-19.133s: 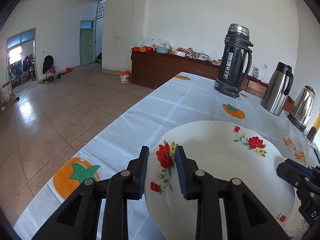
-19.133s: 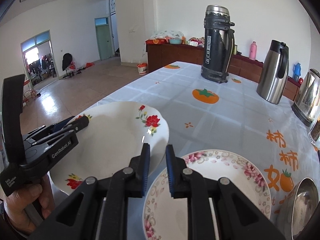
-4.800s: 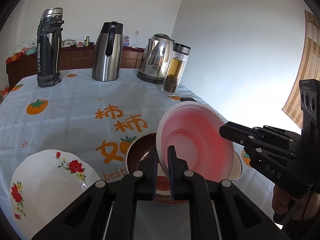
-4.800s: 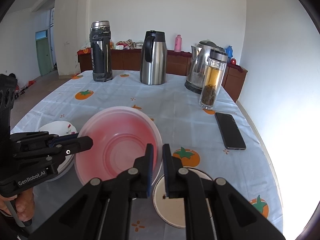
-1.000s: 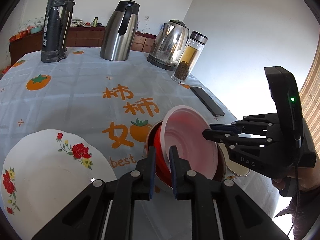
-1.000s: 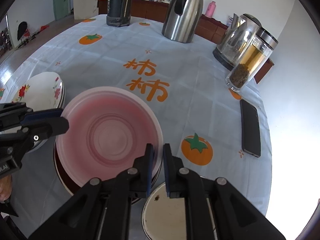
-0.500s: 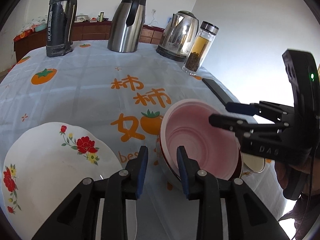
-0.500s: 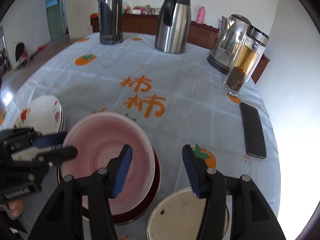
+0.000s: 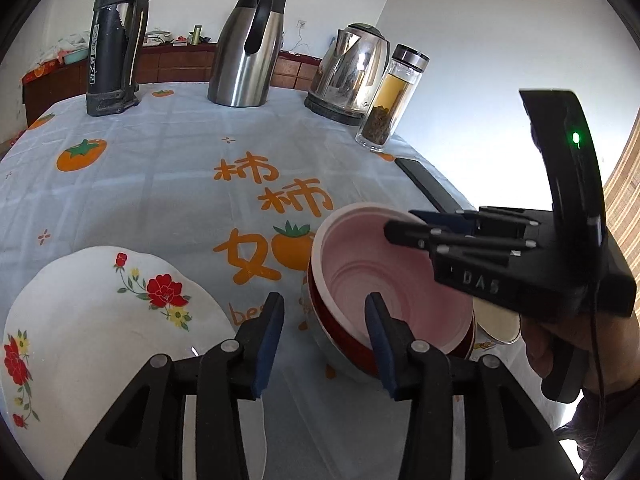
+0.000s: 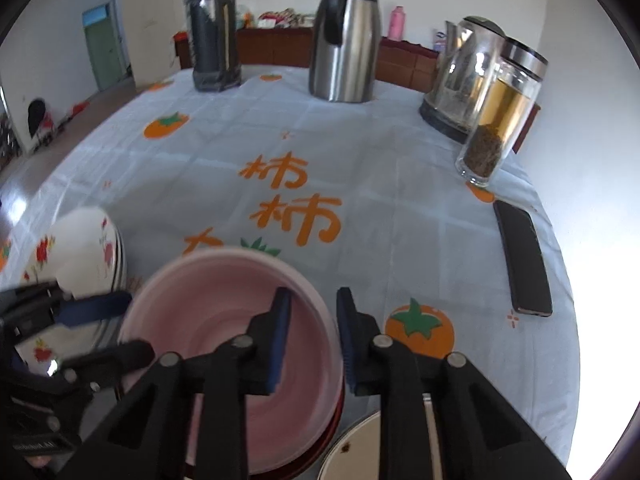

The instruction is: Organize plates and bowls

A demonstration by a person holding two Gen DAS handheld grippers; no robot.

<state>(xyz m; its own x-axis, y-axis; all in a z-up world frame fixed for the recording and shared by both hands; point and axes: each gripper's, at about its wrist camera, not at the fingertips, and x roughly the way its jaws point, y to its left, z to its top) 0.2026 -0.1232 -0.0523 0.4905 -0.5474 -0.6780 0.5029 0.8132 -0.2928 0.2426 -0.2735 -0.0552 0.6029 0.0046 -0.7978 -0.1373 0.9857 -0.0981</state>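
Note:
A pink bowl (image 9: pixel 396 280) (image 10: pixel 224 320) sits nested in a red and white bowl (image 9: pixel 344 350) on the tablecloth. My left gripper (image 9: pixel 324 298) straddles the pink bowl's left rim. Its jaws are opening and the pads stand clear of the rim. My right gripper (image 10: pixel 314 292), held by a hand, straddles the right rim. Its jaws are closing, and a gap still shows between pads and rim. Each gripper appears in the other's view: the right gripper (image 9: pixel 402 222) and the left gripper (image 10: pixel 136 326). A stack of white flowered plates (image 9: pixel 100 320) (image 10: pixel 84 248) lies left of the bowls.
A white enamel bowl (image 10: pixel 360 448) stands just right of the nested bowls. Further back are a black thermos (image 9: pixel 116 40), a steel jug (image 9: pixel 248 48), a kettle (image 9: pixel 352 72) and a tea bottle (image 9: pixel 394 100). A phone (image 10: pixel 524 256) lies near the table's right edge.
A second ago both grippers were shut on the tilted pink bowl's rim. The bowl now rests level in the red bowl. The left jaws have widened; the right jaws spread, then narrowed.

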